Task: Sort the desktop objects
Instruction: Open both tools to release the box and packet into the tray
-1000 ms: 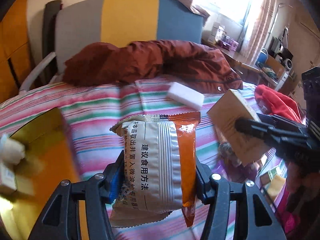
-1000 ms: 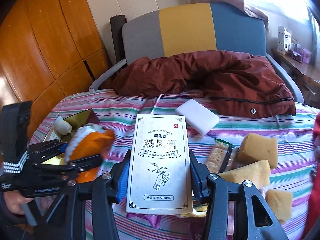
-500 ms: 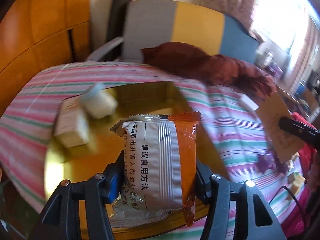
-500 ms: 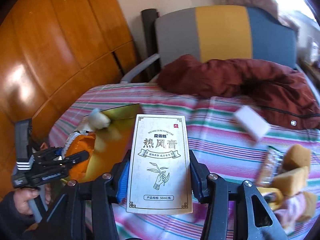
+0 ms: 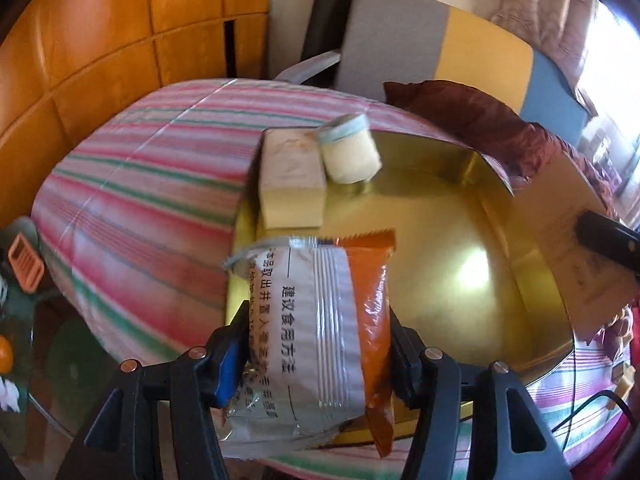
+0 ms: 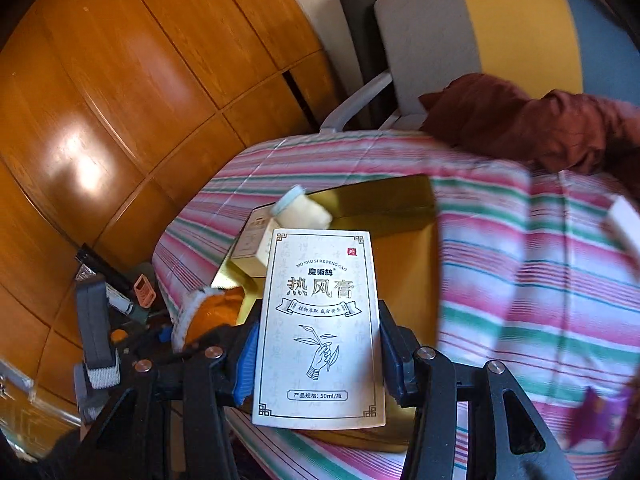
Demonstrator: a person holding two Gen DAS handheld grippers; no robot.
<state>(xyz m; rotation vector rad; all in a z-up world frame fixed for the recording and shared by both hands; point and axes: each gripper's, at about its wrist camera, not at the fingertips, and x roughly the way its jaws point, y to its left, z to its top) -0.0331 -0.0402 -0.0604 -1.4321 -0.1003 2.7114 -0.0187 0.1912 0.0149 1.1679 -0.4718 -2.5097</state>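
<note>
Snack packet (image 5: 320,320) is held upright over the gold tray (image 5: 460,240) in the left gripper (image 5: 316,356), jaws opening; right gripper (image 6: 316,360), opening too, is clamped on the ointment box (image 6: 320,320).

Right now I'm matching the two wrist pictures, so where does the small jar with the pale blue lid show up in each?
Left wrist view: the small jar lies on its side above centre, at the gold tray's far-left corner, against the cream box.
Right wrist view: the jar sits left of centre, just above the white carton between the gripper's fingers.
Shared landmark: the gold tray on the striped cloth.
</note>
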